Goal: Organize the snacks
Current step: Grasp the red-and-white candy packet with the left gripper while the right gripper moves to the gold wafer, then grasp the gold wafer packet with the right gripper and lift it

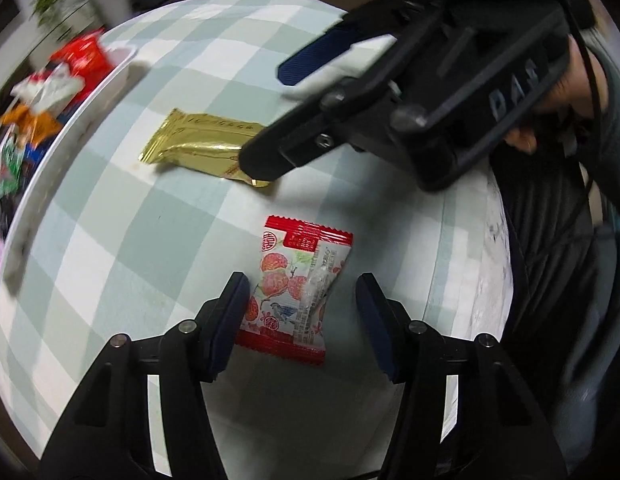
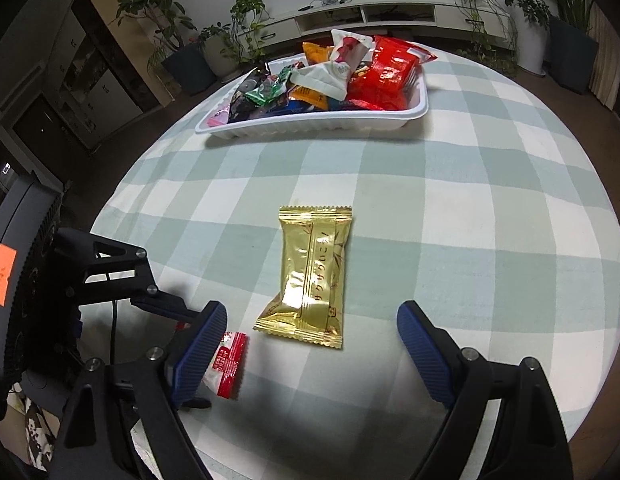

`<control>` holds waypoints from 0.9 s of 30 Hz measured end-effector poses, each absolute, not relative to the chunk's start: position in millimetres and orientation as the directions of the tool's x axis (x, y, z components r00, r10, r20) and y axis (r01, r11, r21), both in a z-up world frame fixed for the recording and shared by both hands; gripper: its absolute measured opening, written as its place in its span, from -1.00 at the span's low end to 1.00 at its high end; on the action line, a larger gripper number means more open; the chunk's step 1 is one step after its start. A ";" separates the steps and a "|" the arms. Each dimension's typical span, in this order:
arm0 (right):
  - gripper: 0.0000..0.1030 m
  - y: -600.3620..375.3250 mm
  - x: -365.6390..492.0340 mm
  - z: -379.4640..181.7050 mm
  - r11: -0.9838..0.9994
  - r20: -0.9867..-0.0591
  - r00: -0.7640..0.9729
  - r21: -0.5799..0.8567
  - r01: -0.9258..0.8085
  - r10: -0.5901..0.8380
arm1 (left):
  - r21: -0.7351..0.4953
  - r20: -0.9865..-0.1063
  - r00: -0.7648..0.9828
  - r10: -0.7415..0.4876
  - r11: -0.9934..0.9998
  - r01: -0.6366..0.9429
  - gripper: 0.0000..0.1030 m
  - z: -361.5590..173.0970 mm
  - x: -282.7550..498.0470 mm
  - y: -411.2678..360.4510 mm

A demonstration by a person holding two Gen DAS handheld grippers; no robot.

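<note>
A red and white snack packet [image 1: 297, 292] lies flat on the checked tablecloth, between the open fingers of my left gripper [image 1: 301, 286], which hovers over it. A gold snack packet [image 2: 310, 276] lies in front of my open, empty right gripper [image 2: 310, 328]; the same gold packet shows in the left wrist view [image 1: 201, 142], partly behind a right finger [image 1: 277, 152]. The red and white packet [image 2: 229, 364] peeks out beside my right gripper's left finger. A white tray [image 2: 310, 124] full of mixed snack bags stands at the far side of the table.
The round table has a green and white checked cloth [image 2: 470, 200]. The tray also appears blurred at the left in the left wrist view [image 1: 69, 120]. The person's body [image 1: 570, 260] is at the table's right edge. Potted plants [image 2: 245, 20] and a low white cabinet stand beyond.
</note>
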State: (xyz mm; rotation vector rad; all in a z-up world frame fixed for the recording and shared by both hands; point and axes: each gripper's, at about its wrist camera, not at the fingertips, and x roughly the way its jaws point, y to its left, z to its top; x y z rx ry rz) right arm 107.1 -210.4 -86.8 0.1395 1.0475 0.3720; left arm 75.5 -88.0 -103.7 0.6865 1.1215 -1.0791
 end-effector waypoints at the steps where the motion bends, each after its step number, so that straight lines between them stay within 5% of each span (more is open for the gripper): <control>1: 0.71 -209.4 107.6 -86.0 0.931 -0.820 0.445 0.280 -0.237 0.360 | -0.075 -0.942 0.061 -0.331 0.384 0.920 -0.01 -103.1 76.1 -86.7; 5: 0.67 -207.4 109.8 -84.5 0.934 -0.827 0.443 0.262 -0.242 0.347 | -0.088 -0.939 0.081 -0.335 0.459 0.884 -0.37 -99.1 80.0 -81.7; 27: 0.28 -162.2 139.7 -102.0 0.947 -0.885 0.397 0.129 -0.294 0.243 | -0.218 -0.856 0.270 -0.441 0.781 0.585 -0.40 -85.2 74.2 5.0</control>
